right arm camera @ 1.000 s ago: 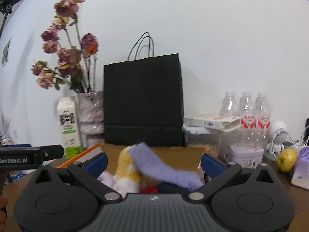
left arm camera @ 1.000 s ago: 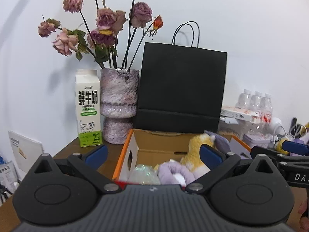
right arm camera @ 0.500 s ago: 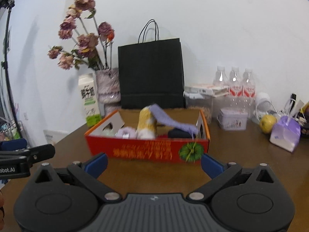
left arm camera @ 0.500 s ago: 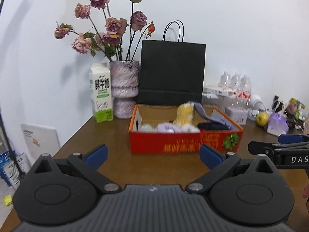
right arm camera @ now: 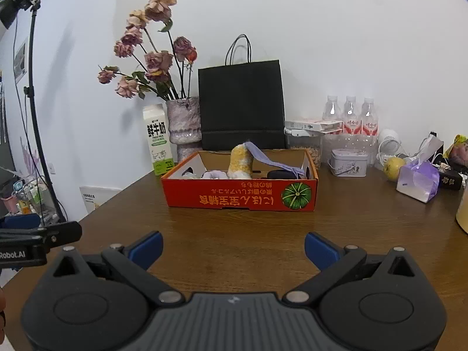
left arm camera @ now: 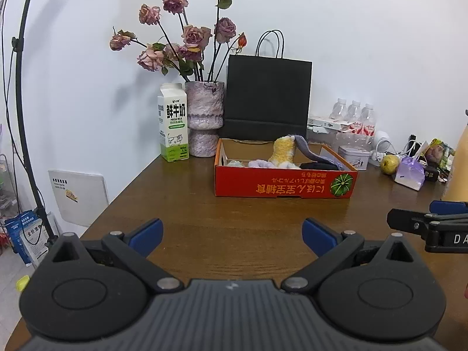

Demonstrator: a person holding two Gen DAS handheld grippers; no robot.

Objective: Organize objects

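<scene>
Left gripper (left arm camera: 232, 234) and right gripper (right arm camera: 233, 247) both stand wide apart and empty. The red box (right arm camera: 239, 197) sits well ahead of both jaws, holding soft socks (right arm camera: 241, 162). These appear light, limp and compressible; pinch the upright yellow roll mid-body.

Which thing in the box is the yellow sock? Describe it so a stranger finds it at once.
Start at the black paper bag against the wall; the red cardboard box sits on the table in front of it. The yellow sock stands upright in the box, fluffy yellow and white, with a flat purple sock draped from its top.
</scene>
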